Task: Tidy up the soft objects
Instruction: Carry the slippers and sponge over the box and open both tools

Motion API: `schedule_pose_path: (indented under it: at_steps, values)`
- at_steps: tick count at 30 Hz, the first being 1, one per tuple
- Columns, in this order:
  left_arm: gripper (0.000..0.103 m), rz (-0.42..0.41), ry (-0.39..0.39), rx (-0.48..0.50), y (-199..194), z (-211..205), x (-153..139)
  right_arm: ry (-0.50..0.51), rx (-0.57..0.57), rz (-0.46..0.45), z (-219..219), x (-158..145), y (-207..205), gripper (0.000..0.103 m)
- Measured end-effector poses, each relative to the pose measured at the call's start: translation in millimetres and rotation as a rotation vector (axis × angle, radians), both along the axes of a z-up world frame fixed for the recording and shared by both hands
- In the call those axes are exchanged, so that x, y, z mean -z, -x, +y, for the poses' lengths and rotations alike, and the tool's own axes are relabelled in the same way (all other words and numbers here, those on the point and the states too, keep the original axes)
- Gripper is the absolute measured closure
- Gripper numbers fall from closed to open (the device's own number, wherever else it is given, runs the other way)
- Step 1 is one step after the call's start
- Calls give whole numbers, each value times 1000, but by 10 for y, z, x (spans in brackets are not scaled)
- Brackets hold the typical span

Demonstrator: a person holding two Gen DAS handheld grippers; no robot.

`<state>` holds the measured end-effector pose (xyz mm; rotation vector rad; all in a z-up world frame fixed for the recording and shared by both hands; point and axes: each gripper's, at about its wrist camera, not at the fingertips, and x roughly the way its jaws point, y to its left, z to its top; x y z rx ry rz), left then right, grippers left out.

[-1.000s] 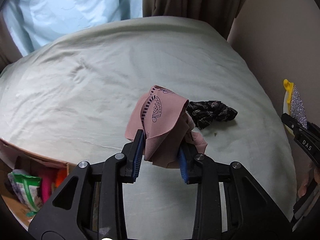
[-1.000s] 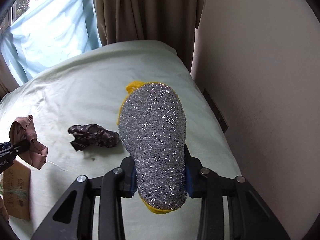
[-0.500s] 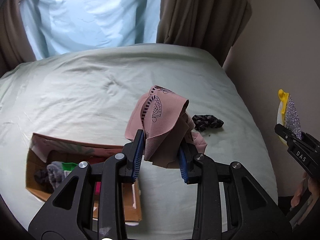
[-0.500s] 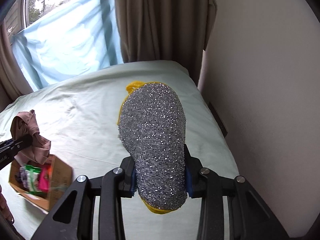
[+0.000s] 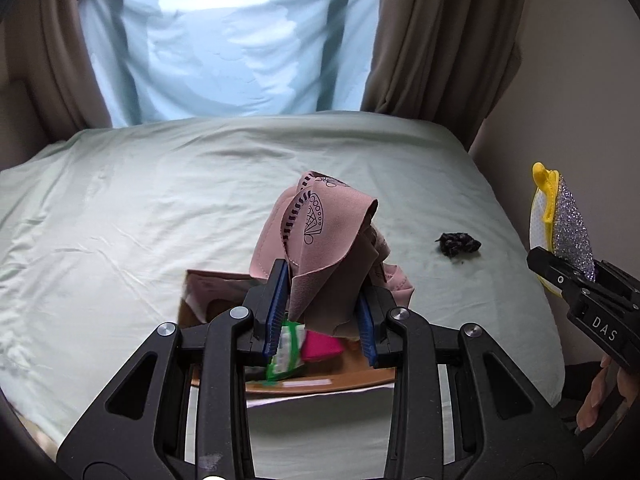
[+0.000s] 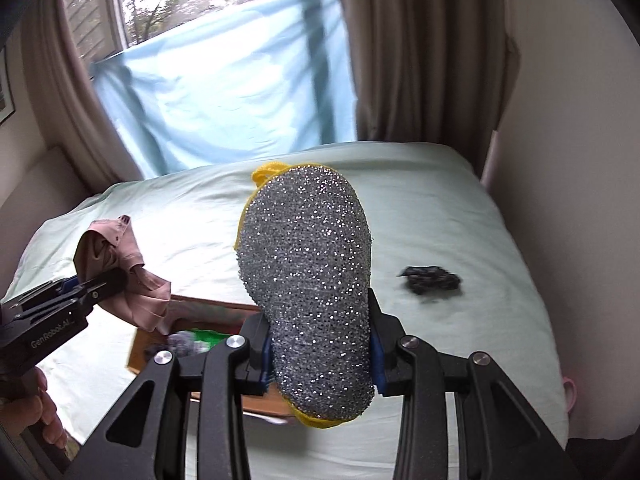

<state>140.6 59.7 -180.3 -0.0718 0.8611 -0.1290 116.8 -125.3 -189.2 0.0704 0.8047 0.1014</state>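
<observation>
My left gripper [image 5: 322, 312] is shut on a bunched pink cloth [image 5: 320, 240] with a dark printed pattern and holds it above an open cardboard box [image 5: 320, 384] on the bed. The cloth also shows in the right wrist view [image 6: 120, 272]. My right gripper [image 6: 318, 356] is shut on a silver glitter scrub pad [image 6: 308, 276] with yellow edging, held in the air over the box's right end [image 6: 188, 312]. The pad also shows at the right of the left wrist view [image 5: 568, 232]. A small black scrunchie [image 5: 458, 243] lies on the sheet to the right [image 6: 430, 279].
The box holds a green-and-white packet [image 5: 286, 350], a bright pink item [image 5: 322, 347] and other soft things. The pale green bed [image 5: 160, 208] ends at a wall on the right. Brown curtains [image 6: 420, 52] and a blue sheet over the window stand behind.
Both grippers have risen and drawn back, still holding their items. The box has come from the left edge to directly under the pink cloth; the scrunchie now looks farther away and right.
</observation>
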Motion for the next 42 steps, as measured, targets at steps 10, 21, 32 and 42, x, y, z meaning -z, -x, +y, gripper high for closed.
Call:
schedule_pose_path:
  at_steps: [10, 21, 32, 42]
  values:
    - [75, 54, -48, -34, 82, 1169, 109, 4, -51, 73, 971, 299, -198, 70]
    - [75, 178, -45, -62, -85, 1618, 697, 42, -99, 243, 1399, 944, -404, 70]
    - [75, 346, -34, 10, -458, 1331, 1404, 61, -94, 436, 1397, 1624, -810, 70]
    - [65, 447, -49, 134, -801, 956, 1824, -19, -102, 564, 1298, 2019, -1106, 63]
